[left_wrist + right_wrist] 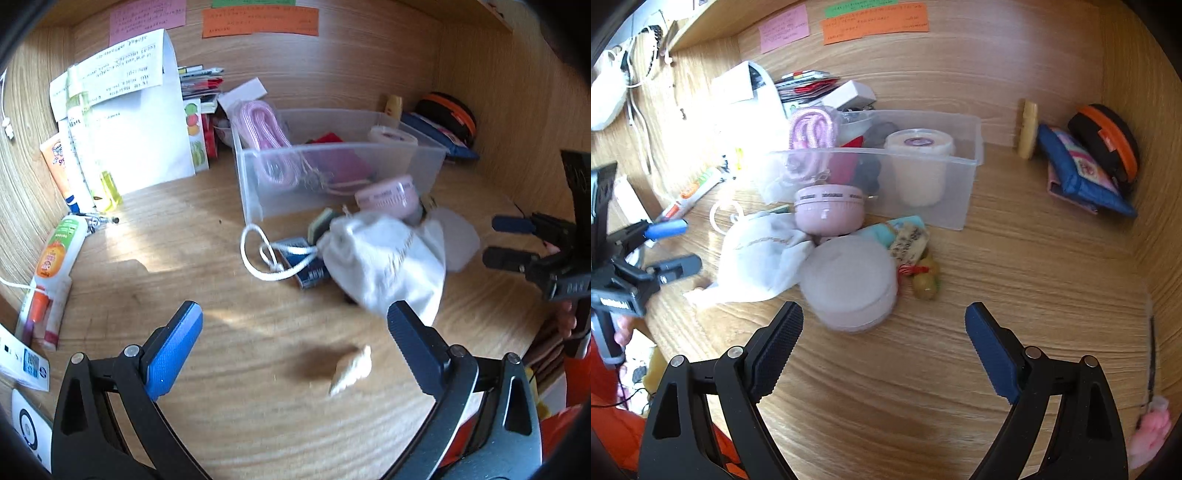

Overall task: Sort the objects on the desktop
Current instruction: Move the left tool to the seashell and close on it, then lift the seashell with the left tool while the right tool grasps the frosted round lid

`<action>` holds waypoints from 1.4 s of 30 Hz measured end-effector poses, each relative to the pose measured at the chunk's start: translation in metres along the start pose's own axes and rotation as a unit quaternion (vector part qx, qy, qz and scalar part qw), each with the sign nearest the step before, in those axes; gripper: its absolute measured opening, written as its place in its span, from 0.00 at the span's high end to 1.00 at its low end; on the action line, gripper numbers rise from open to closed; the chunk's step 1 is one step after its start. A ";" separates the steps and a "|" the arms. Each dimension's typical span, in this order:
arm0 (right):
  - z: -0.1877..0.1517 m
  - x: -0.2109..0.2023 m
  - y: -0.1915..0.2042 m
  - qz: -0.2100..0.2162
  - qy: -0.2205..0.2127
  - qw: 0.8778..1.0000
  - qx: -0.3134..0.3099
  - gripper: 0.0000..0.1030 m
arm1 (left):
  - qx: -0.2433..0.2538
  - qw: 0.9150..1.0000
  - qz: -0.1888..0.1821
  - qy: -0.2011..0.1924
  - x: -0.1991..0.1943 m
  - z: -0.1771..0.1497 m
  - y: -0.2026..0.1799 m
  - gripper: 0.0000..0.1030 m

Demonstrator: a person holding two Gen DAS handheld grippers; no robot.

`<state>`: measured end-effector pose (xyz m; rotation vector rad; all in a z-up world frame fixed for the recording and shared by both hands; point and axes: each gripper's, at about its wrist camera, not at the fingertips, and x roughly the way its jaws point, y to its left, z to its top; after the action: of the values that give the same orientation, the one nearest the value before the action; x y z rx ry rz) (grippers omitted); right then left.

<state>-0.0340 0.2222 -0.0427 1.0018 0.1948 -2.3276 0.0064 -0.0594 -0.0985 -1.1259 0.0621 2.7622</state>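
Note:
A clear plastic bin (424,155) (971,147) stands at the back of the wooden desk, holding a pink cord, red cloth and a white tub (919,147). In front of it lie a white drawstring pouch (384,258) (757,254), a pink round case (388,195) (829,210), a frosted round box (849,280), a teal item with a tag (905,236) and a small shell (352,369). My left gripper (295,343) is open and empty, hovering before the pouch; it also shows in the right wrist view (674,245). My right gripper (884,343) is open and empty near the round box; it also shows in the left wrist view (506,240).
Tubes, bottles and papers (122,110) crowd the left side. A blue pouch (1082,170) and a black-orange case (1108,144) sit in the right back corner. Wooden walls enclose the desk on three sides. Bare wood lies near both grippers.

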 end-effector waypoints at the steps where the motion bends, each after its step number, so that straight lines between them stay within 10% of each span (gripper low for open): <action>1: -0.001 0.001 0.002 0.003 -0.001 1.000 -0.003 0.15 | 0.004 1.000 0.000 -0.002 -0.002 -0.003 -0.001 0.01; 7: -0.002 0.011 0.014 0.002 0.012 1.000 -0.021 0.16 | 0.015 1.000 -0.012 -0.014 -0.011 -0.019 -0.005 0.02; 33: 0.020 0.053 0.032 -0.006 0.062 0.997 -0.055 0.23 | 0.044 0.998 -0.035 -0.013 0.004 -0.031 -0.021 0.82; 42: 0.019 0.051 0.028 -0.005 0.056 0.997 -0.047 0.39 | 0.034 0.999 -0.028 -0.015 0.002 -0.031 -0.019 0.83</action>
<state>-0.0577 0.1692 -0.0626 1.0860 0.3503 -2.2503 0.0294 -0.0435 -0.1220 -1.0527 0.1168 2.7058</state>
